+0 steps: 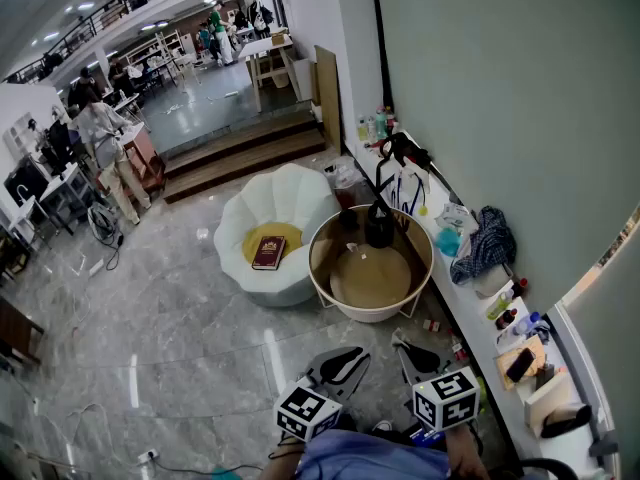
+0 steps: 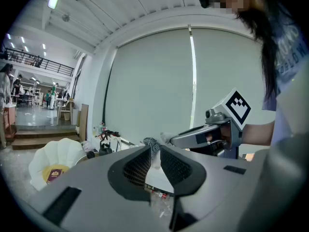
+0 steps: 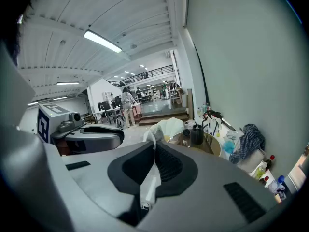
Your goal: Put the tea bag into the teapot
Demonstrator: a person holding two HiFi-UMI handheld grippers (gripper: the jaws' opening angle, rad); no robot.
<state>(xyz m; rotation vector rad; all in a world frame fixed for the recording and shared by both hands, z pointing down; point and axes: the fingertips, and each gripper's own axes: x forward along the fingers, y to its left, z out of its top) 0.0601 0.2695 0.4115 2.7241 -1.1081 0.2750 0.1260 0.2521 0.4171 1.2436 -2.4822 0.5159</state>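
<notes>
Right tongs (image 3: 153, 147): clenched on the tea bag (image 3: 148, 136), a pale scrap at the tips, held well short of the round table (image 1: 375, 280), apparently for carrying over. Left tongs (image 2: 152, 152): slightly parted, empty, idle alongside; black teapot (image 1: 379, 226) stands at the table's far edge. Setting: grey marble floor (image 1: 180, 298) around the table, white shell chair (image 1: 290, 193) left of it, cluttered ledge (image 1: 470, 313) right of it.

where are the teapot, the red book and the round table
teapot (image 1: 379, 226), head view, on its black body
red book (image 1: 268, 252), head view, middle of its cover
round table (image 1: 375, 280), head view, on its bare top
</notes>
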